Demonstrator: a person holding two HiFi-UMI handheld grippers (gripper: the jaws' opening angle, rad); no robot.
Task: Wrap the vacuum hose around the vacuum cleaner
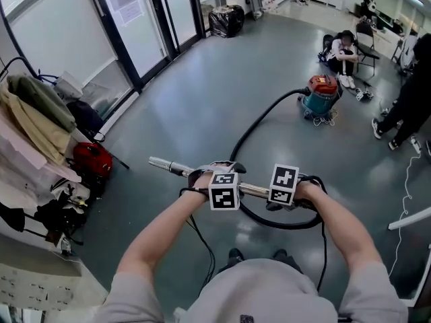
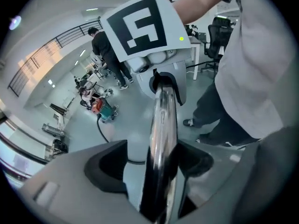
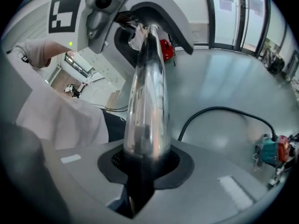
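Gripping wand [image 1: 168, 166] well away from vacuum cleaner [image 1: 322, 96]; right gripper [image 3: 142, 171] jaws clamp it, left gripper [image 2: 156, 171] jaws sit loose round it; close your left firmly, then carry hose [image 1: 259, 123] toward the cleaner.

hose [image 1: 259, 123]: its loop farthest from the vacuum cleaner [image 1: 322, 94] slips behind the right tool [image 1: 286, 197]
metal tube [image 1: 168, 166]: middle covered by both tools in the head view; lower end cut by the left gripper view's bottom edge
left tool [image 1: 219, 180]: jaws hidden from the head view
vacuum cleaner, left gripper view: too small for detail
standing person [image 1: 411, 93]: right of the vacuum cleaner; cut by the picture's edge
clothes rack [image 1: 34, 120]: far left of the vacuum cleaner; cut by the edge
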